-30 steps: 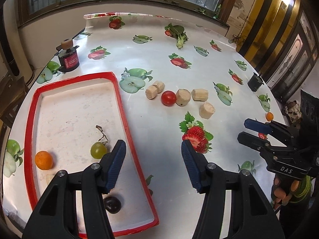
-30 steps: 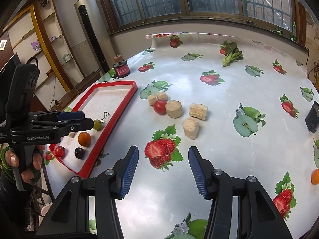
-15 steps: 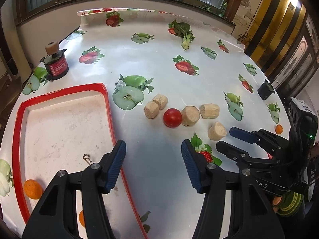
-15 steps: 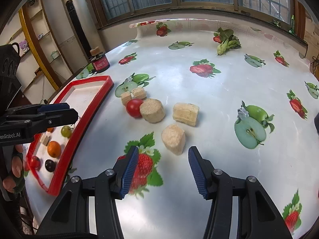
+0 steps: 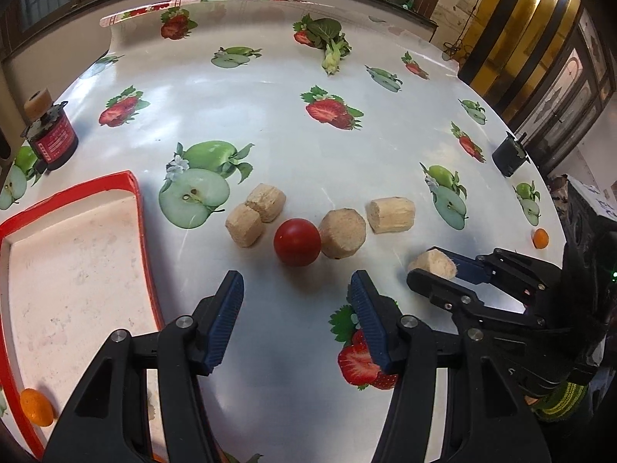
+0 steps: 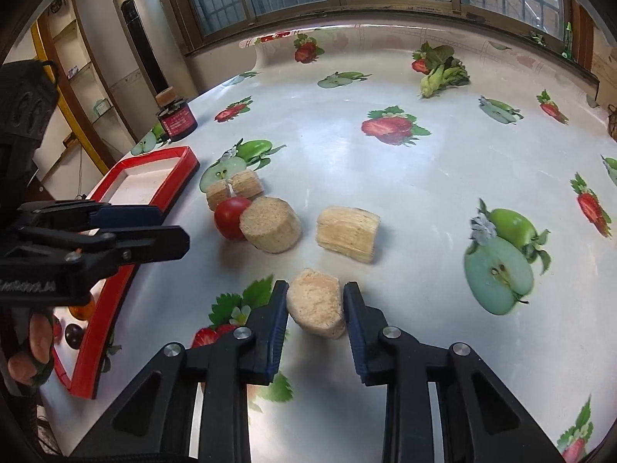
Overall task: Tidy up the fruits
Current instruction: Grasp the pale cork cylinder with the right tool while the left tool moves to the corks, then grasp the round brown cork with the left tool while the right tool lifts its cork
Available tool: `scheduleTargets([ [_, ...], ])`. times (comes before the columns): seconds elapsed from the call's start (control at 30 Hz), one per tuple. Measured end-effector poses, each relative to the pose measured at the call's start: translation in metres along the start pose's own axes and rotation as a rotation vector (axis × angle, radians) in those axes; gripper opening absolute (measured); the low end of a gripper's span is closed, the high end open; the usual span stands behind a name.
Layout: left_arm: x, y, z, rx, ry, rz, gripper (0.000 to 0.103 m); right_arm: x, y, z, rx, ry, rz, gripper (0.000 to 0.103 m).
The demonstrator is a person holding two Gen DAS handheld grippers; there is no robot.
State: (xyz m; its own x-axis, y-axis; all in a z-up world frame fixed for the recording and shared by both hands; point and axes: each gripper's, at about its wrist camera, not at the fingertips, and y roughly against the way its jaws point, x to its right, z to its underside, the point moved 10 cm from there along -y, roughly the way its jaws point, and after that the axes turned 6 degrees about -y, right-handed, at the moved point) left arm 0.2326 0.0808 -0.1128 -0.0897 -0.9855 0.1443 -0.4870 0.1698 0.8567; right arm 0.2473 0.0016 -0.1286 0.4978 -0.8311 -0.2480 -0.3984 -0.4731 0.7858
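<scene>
A red tomato (image 5: pixel 297 242) lies on the fruit-print tablecloth among several beige cork-like chunks. My left gripper (image 5: pixel 296 285) hangs open just short of the tomato, with nothing between its fingers. My right gripper (image 6: pixel 315 293) is closing its jaws on the nearest beige chunk (image 6: pixel 314 305), and both blue pads touch its sides. In the left wrist view that chunk (image 5: pixel 434 262) shows between the right gripper's tips. The red-rimmed tray (image 5: pixel 144 231) at the left holds a small orange (image 5: pixel 36 407) and a dark grape (image 6: pixel 73 333).
A dark jar (image 5: pixel 52 141) with a cork on top stands behind the tray. A leafy green (image 5: pixel 331 44) lies at the back and a black object (image 5: pixel 509 154) at the right edge. Another small orange (image 5: pixel 540 238) sits near that edge.
Both grippers moved forward and down toward the cluster. The left one left the tray and now faces the tomato. The right one's jaws narrowed around the nearest beige chunk.
</scene>
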Motion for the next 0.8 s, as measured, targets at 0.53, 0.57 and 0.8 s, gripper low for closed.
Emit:
scheduleTargets([
  [0.53,0.011,-0.043,-0.013,-0.028,-0.042,0.090,0.013,0.026,0.044,0.006,0.048,-0.079,-0.014,0.030],
  [0.57,0.012,-0.045,-0.013,-0.034,-0.045,0.091,0.013,0.026,0.045,0.006,0.050,-0.082,-0.017,0.030],
  [0.8,0.019,-0.044,-0.017,-0.045,-0.053,0.076,0.013,0.026,0.047,0.008,0.052,-0.089,-0.026,0.030],
])
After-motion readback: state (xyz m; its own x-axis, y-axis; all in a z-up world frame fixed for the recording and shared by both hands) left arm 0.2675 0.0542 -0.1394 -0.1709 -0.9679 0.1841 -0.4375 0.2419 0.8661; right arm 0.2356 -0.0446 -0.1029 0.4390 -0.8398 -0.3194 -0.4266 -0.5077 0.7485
